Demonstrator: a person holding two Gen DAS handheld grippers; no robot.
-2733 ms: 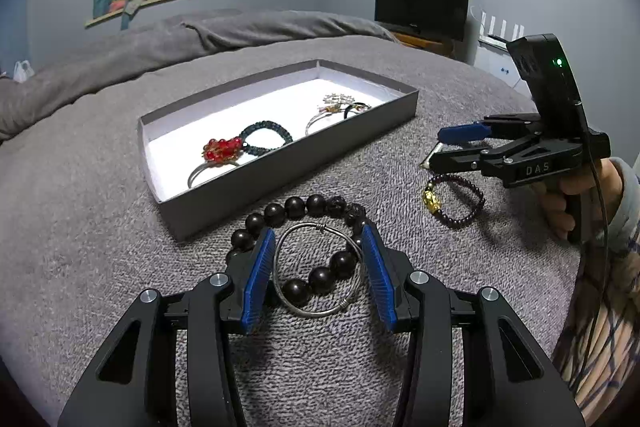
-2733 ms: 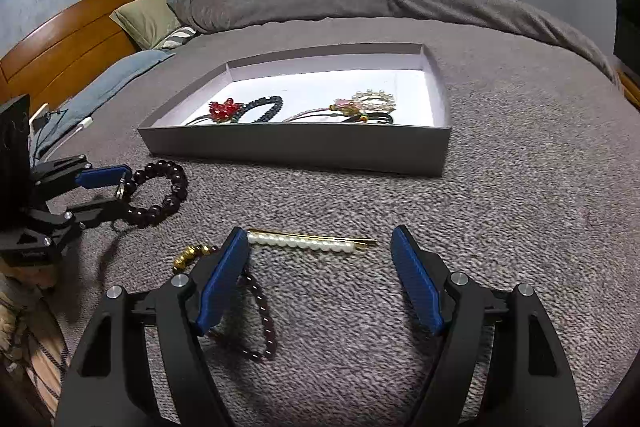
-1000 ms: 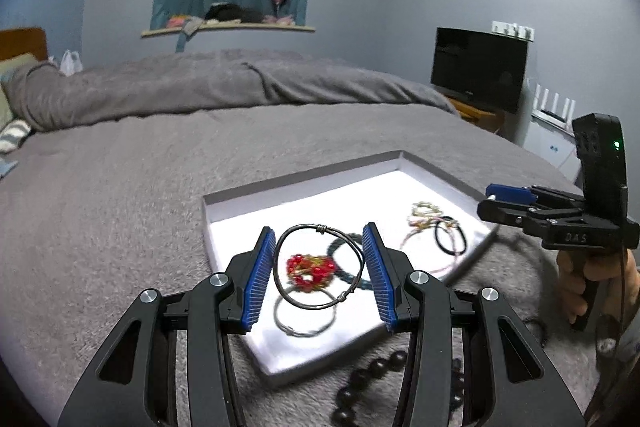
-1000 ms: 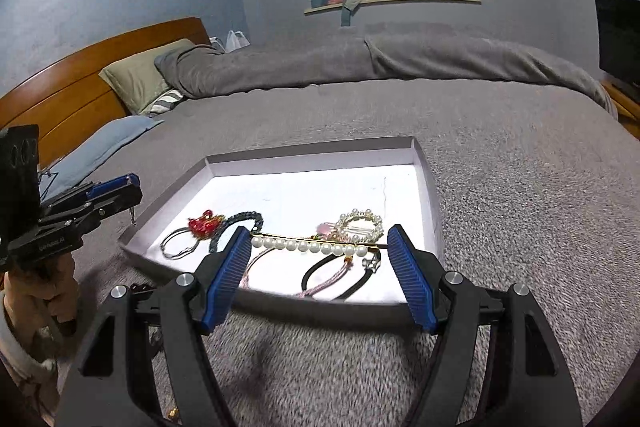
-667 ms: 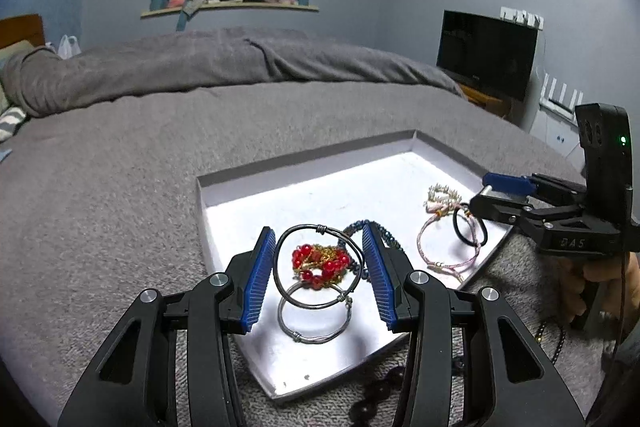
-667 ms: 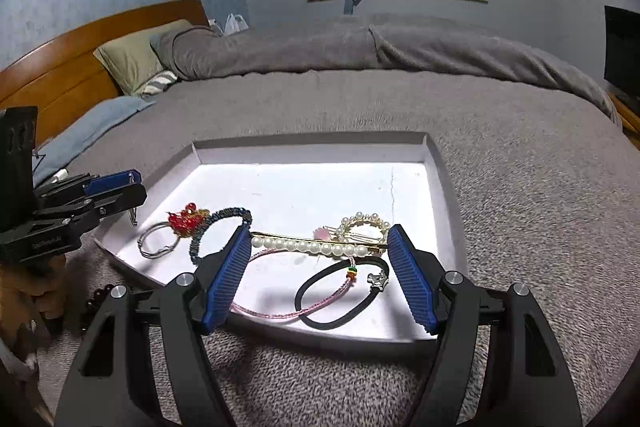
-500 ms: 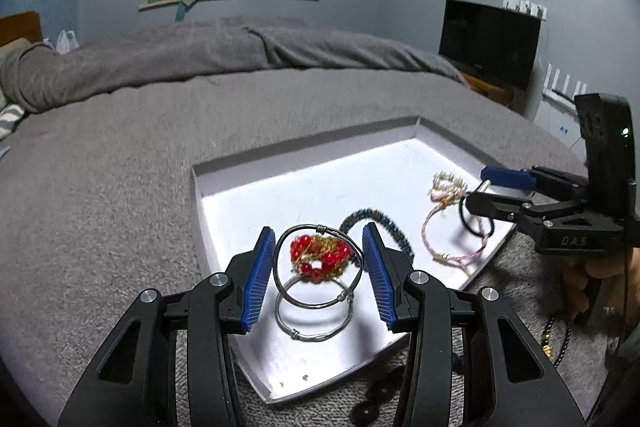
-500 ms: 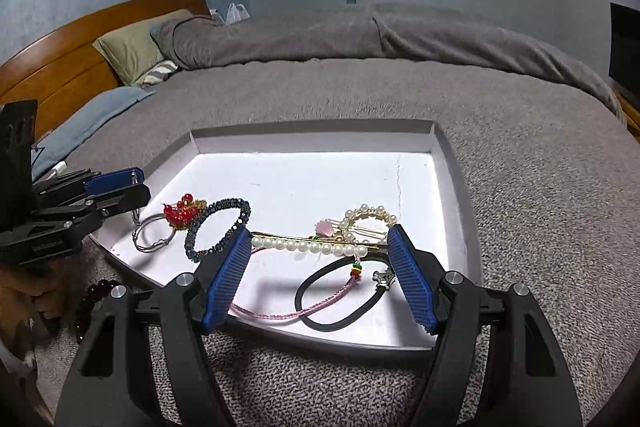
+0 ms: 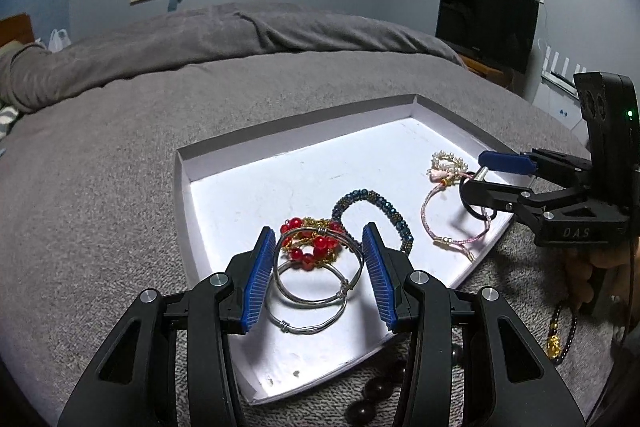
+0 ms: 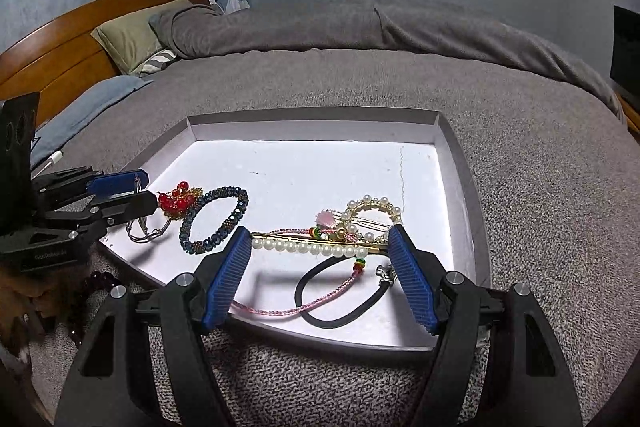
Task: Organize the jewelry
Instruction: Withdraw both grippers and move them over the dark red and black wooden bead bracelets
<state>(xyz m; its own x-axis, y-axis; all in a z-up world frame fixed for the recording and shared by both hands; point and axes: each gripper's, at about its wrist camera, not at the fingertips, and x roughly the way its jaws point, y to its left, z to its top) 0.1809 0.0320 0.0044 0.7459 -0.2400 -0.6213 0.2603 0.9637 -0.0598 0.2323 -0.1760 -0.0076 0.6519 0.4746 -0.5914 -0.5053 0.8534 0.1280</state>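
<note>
left gripper (image 9: 319,273): jaws clamp a silver bangle (image 9: 318,269)
below: white tray (image 9: 208,169), second bangle (image 9: 306,311)
right gripper (image 9: 490,173): over tray's right edge

The bed cover (image 10: 540,211) filling mid frame is a rough, looped grey cloth, matt throughout. On it the tray (image 10: 460,155) looks like grey card with a smooth, bright white floor. Low in the left wrist view, the silver wire bangle (image 9: 318,273) is thin polished metal, glossy, like the second bangle (image 9: 308,323) beneath it. The red bead bracelet (image 9: 308,243) has shiny, glassy beads on gold-toned wire. In the right wrist view, the pearl hair clip (image 10: 312,247) carries smooth, lustrous white beads on a gold metal bar. The black hair tie (image 10: 340,307) looks matt and rubbery. The headboard (image 10: 80,39) at upper left is varnished wood.
</note>
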